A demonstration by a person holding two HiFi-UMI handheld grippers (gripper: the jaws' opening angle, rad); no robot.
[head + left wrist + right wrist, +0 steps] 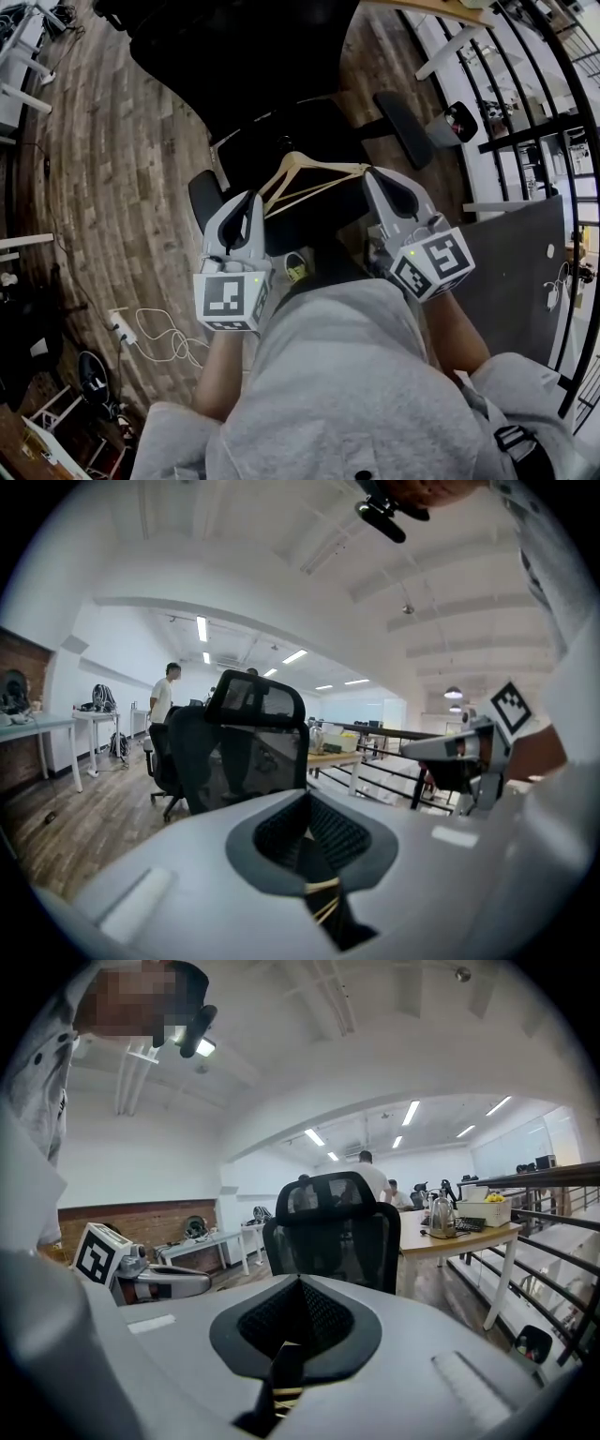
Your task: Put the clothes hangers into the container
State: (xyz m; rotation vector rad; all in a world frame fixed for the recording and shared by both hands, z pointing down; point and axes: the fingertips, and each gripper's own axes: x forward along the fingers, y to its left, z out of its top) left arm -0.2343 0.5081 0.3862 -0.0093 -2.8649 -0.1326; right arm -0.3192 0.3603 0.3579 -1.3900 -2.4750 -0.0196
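Wooden hanger whole in head view only; left hand-held gripper, right hand-held gripper clamp it

Blocked close ahead of left gripper and right gripper, both clamped on the clothes hanger, by a black office chair. Hemmed rightward by railing. Open wooden floor leftward, crossed by loose cables.

No words, brand names or numbers can be read anywhere. Only black-and-white square code patterns, without letters, are seen: on the left cube of the left tongs and on the right cube of the right tongs.
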